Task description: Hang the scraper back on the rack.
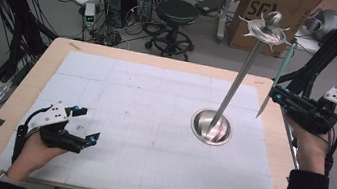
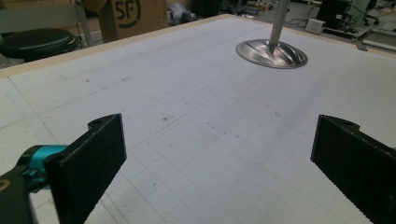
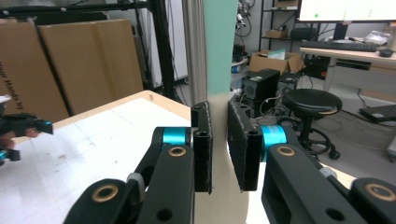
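White gridded paper [image 1: 142,121] covers the wooden tabletop [image 1: 6,116]. Nearest, at the front left corner, the left tool [image 1: 88,125] rests low over the paper in the person's left hand [image 1: 34,153], its black jaws spread wide apart with nothing between them. On the right side, just past the tabletop's edge, the right tool [image 1: 273,94] is held raised in the right hand [image 1: 308,145], its jaws closed on a thin teal strip [image 1: 281,71] that stands nearly upright, its pointed lower end hanging just above the paper's right margin. Farther in, right of centre, a round metal base [image 1: 211,127] sits on the paper, with a slim metal rod [image 1: 243,73] rising from it, tilted slightly, topped by a spiked disc and a ball [image 1: 272,20]. Beyond the tabletop stand a black stool [image 1: 175,17] and a cardboard box [image 1: 264,13] on the floor.
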The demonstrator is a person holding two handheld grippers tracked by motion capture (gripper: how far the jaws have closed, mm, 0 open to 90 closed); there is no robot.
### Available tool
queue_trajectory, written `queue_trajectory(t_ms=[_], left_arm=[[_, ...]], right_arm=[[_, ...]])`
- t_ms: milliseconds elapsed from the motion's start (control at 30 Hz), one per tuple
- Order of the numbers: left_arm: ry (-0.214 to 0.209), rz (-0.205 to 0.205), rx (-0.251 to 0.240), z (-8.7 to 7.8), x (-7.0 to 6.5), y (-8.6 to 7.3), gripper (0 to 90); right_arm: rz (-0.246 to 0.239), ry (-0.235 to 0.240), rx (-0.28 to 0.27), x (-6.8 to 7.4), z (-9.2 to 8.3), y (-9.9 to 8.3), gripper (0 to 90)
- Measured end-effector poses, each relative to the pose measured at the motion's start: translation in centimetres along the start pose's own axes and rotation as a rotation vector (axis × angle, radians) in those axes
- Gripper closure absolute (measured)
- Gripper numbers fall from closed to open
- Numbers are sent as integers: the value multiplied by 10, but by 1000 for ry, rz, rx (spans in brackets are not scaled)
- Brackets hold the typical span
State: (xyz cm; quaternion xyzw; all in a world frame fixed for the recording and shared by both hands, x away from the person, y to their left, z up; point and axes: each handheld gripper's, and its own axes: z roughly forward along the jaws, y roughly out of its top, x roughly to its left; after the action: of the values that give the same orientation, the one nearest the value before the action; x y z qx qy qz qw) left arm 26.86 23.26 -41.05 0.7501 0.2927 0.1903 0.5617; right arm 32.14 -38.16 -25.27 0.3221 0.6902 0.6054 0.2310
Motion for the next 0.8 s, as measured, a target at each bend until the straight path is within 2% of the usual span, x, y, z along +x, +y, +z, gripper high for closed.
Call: queue_trajectory(t_ms=[133,233,467,700,800], left_arm=[[-2,-1,-2,0,0,0,39],[-4,-4,-3,0,0,0,39],[-4,-2,-5,0,0,0,39],[-13,-13,-23,3,1,3,39],[-12,-20,-23,5,3,2,39]], right_arm=[[-13,-20,-6,3,6,-1,786],[-17,-25,-22,6,7,-2,693],[-12,-80,-44,14,3,-11,482],[-38,-49,-15,25,0,-24,386],[-40,-43,7,32,0,-30,262]])
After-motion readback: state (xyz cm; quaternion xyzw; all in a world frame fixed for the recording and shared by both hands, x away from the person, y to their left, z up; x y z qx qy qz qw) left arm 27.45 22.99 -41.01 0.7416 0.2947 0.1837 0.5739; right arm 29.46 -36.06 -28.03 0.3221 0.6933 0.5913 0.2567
